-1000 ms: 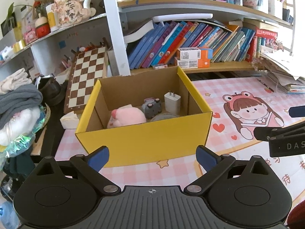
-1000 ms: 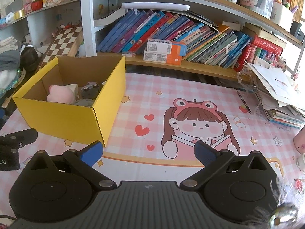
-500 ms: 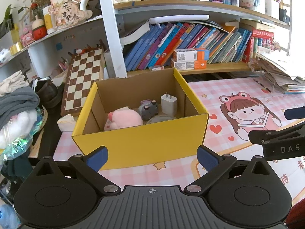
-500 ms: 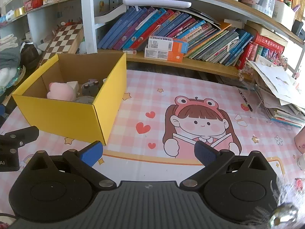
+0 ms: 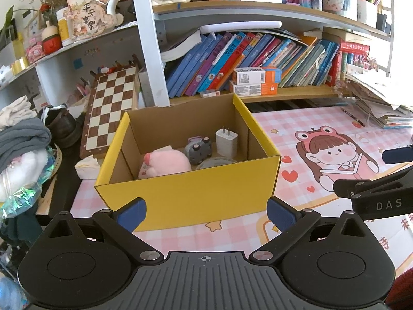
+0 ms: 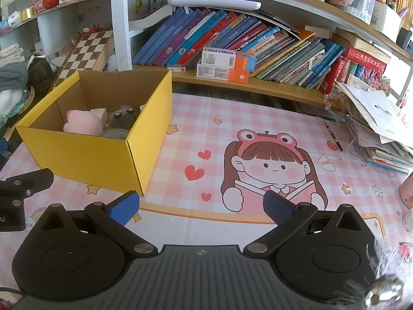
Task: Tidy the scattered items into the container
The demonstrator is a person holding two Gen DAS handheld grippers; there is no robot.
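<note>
A yellow cardboard box stands on the pink checked mat; it also shows in the right wrist view. Inside lie a pink plush, a grey toy, a white charger plug and a round grey lid. My left gripper is open and empty, just in front of the box. My right gripper is open and empty over the mat, right of the box. The right gripper's side shows in the left wrist view.
A bookshelf with leaning books and orange-white cartons runs along the back. A chessboard leans behind the box. Folded clothes pile up at left. Stacked papers and a pen lie at right. A pink object sits at the mat's right edge.
Both grippers have drawn back and risen slightly, so the box looks smaller and farther. Both stay open and empty. Nothing in the box has moved.
</note>
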